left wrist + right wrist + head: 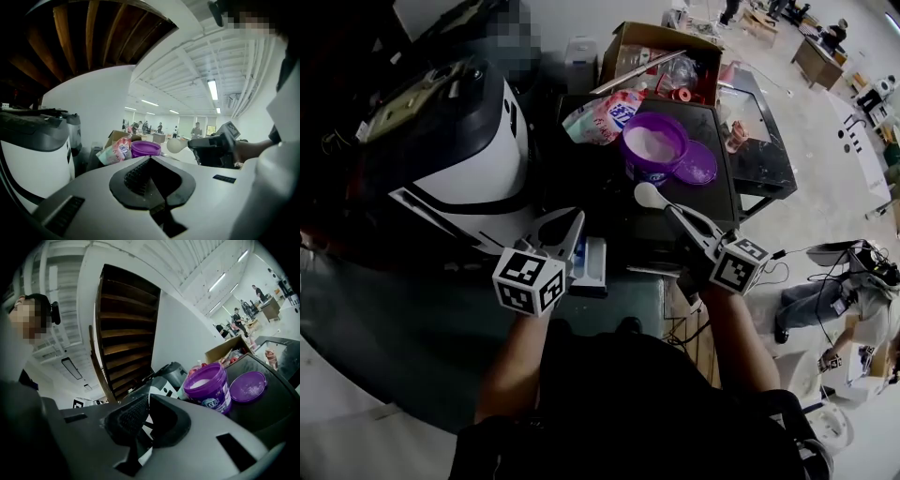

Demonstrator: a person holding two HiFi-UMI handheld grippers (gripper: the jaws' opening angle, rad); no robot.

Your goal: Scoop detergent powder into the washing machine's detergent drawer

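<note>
Right hand-held gripper (679,219): jaws clamped on the thin white handle of the scoop (649,195). The bowl points out ahead of the jaws, over the front part of the bench (602,184). It sits just short of the tub (652,144). Whether the bowl carries powder cannot be told.

Left hand-held gripper (563,231): jaws together with nothing between them. It hangs just above a white-and-blue tray (592,266) at the front of the washer (459,159). That tray is judged to be the drawer. It is partly hidden by the gripper, so its compartments cannot be read.

The tub stands uncovered and upright on the bench, with white powder showing inside. Its lid (697,164) lies flat, touching it on the right.

Handling, as judgement:
- The scoop looks like light, stiff plastic. Its handle is narrow and probably slick, so expect it to twist in the pads under load.
- Grip it on the handle well back from the bowl, with the flat faces against the pads.
- The powder is loose and will spill on any tilt or jolt. Carry the bowl level and move slowly from tub to drawer.
- The tub looks light and may slide when you dig in. Your free left gripper could steady it at the rim.
</note>
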